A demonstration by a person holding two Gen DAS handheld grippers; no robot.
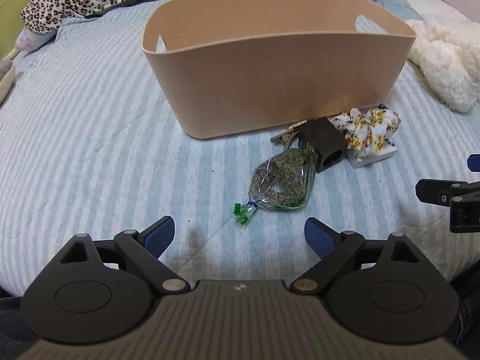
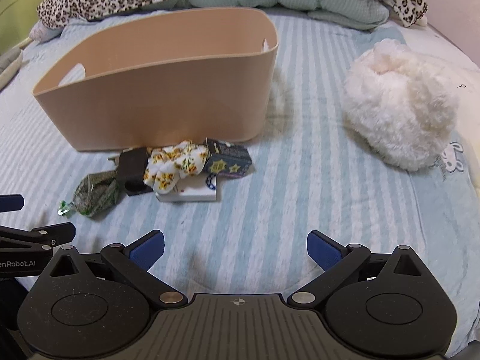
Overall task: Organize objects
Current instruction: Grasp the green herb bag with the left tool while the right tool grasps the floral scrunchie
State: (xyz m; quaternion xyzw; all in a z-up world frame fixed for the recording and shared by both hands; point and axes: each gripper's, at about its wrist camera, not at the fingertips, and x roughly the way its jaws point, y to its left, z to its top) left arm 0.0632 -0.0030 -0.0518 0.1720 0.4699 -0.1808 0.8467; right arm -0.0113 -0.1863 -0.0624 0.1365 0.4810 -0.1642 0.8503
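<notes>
Step in hand: we judge this the approach, with nothing picked up yet and the small things lying loose on the bed.
Left gripper: its fingers stand wide apart and hold nothing; only striped cover shows between them.
Right gripper: its fingers are spread as wide and are likewise empty, over bare cover.
Herb bag: a clear bag of dried greenish bits, lying ahead of the left fingers and slightly toward the right one, its knotted green tail nearest them.
Dark block: just beyond the bag, touching it, with a round hole facing us.
Floral cloth: bunched up ahead of the right fingers and off to their left, resting on a white box, with a dark blue box beside it.
Bin: the tan tub with cut-out handles stands beyond the whole pile, close behind it; what shows of its inside looks empty.
Fluffy white thing: well off to the right of the right fingers, apart from the pile.
Next move: we think the left gripper should go forward and down onto the bag, close on its body, then lift it over the tub's rim. The soft film may slip or crumple, so a grip across the full middle seems safest.
</notes>
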